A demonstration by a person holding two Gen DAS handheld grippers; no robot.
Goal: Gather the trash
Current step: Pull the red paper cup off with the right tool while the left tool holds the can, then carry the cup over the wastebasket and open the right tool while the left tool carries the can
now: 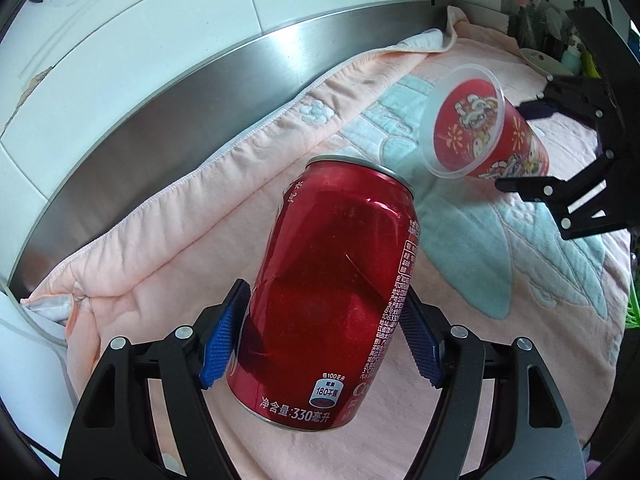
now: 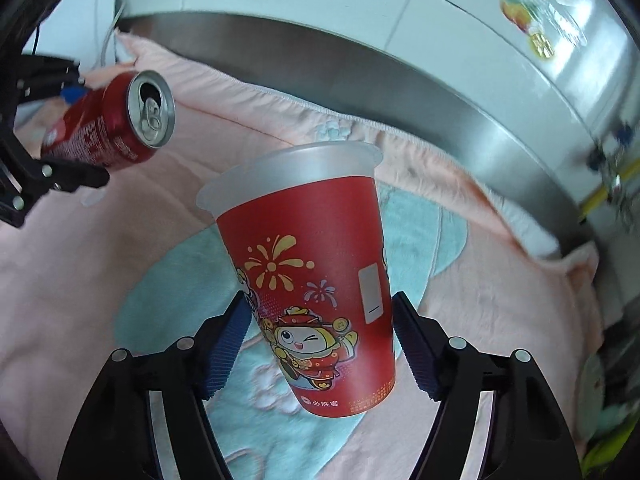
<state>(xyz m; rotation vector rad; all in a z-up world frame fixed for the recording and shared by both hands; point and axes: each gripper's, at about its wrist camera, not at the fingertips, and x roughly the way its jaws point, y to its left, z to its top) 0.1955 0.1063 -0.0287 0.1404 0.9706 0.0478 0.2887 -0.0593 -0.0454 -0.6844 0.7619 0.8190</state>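
The left tongs [image 1: 324, 332] clamp a dented red can [image 1: 332, 280] at centre frame, lifted clear of the pink towel [image 1: 160, 240] for carrying off. The right tongs [image 2: 320, 344] hold a red cup [image 2: 312, 280] by its lower half, rim up, likewise raised as trash.

Dented red can [image 1: 332, 280], printed plastic cup [image 2: 308, 280]

A pink towel [image 1: 140, 248] lies below a steel backsplash [image 1: 168, 92] and white tiles [image 1: 132, 20].
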